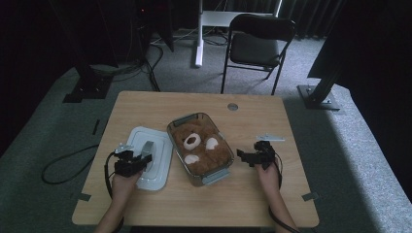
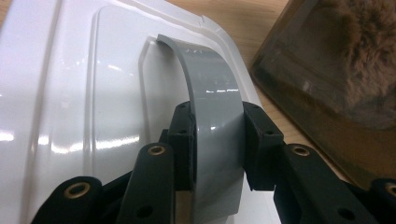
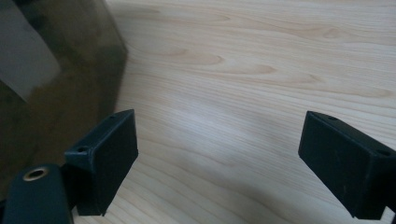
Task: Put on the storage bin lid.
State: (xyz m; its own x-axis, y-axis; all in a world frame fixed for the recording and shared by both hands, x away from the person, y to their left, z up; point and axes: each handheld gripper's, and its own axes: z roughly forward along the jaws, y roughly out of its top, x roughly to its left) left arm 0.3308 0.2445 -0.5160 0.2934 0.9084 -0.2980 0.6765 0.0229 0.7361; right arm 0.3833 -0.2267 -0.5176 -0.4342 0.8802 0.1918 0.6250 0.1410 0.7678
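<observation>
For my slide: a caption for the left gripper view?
Left tongs shut on the lid's grey handle, beside the teddy bear's container.

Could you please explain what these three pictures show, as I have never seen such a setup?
A person sits at a wooden table with a hand-held gripper in each hand. One picture looks down from above; the other two come from cameras riding on each gripper. On the table stands a clear container holding a brown teddy bear, with its white lid lying beside it. The left hand-held gripper is shut on the lid's grey handle. The right hand-held gripper is open above bare wood, beside the container, holding nothing.
</observation>
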